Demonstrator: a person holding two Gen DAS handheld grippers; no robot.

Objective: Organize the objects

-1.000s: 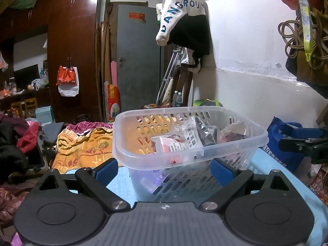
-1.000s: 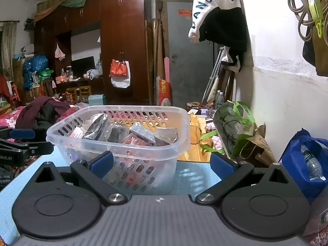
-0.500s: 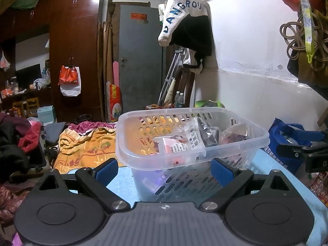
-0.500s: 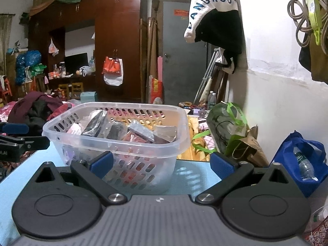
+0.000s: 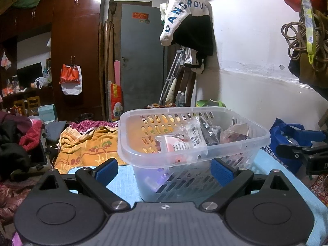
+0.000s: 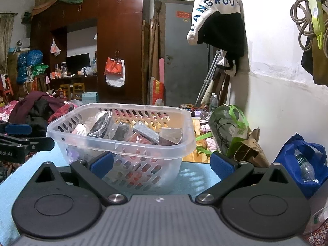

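Observation:
A clear plastic basket (image 5: 143, 153) with slotted walls stands on a light blue table (image 5: 121, 182). It holds several foil and plastic packets (image 5: 196, 137). In the right wrist view the basket (image 6: 121, 151) is left of centre, with packets (image 6: 145, 133) inside. My left gripper (image 5: 165, 171) is open and empty, low over the table just in front of the basket. My right gripper (image 6: 162, 163) is open and empty, in front of the basket's right part. Each gripper shows at the edge of the other's view: the right one (image 5: 303, 151), the left one (image 6: 22, 143).
A white wall (image 5: 256, 86) runs along the right. A blue bag (image 6: 303, 162) with a bottle and a green bag (image 6: 231, 129) sit by it past the table. Clothes and a yellow blanket (image 5: 86, 147) lie beyond the table's far edge. A wardrobe (image 5: 78, 51) stands behind.
Both grippers have drifted slightly; the basket sits a little further right in the left wrist view. Both stay open and the basket has not moved.

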